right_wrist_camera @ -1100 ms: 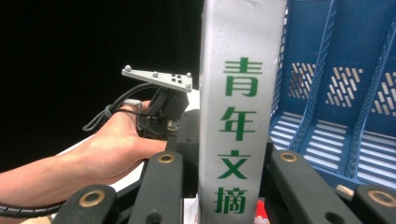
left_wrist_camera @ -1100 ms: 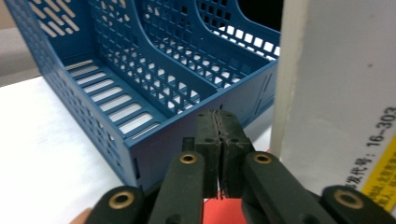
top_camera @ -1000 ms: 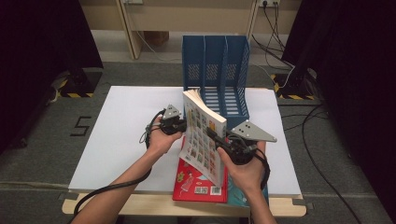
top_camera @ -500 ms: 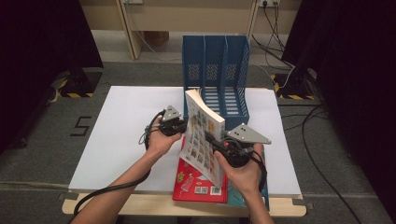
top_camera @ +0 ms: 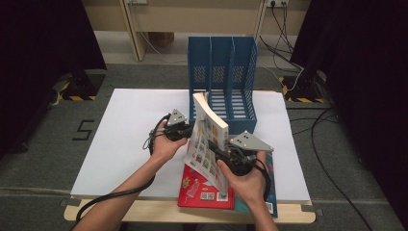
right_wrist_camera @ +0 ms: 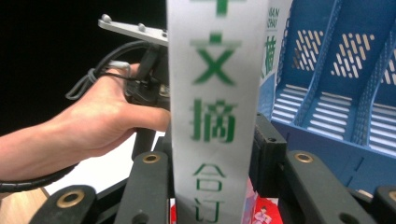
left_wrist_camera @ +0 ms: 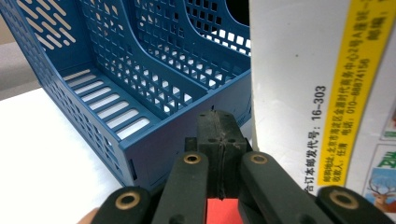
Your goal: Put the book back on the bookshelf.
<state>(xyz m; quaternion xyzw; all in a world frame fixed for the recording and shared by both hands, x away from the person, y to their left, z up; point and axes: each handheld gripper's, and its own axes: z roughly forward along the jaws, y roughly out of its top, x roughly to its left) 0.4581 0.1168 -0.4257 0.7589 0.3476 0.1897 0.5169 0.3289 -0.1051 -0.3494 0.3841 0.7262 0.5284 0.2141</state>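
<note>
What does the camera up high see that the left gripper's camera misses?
The high view gives the right hand-held gripper, whose jaws have just been opening with the upright book between them, plus a red book lying flat on the white table. The left gripper view gives, close up, the left hand-held gripper with its jaws shut, and the small print on the yellow strip of the book's cover. Both share the upright book, the blue file rack and the white table.
</note>
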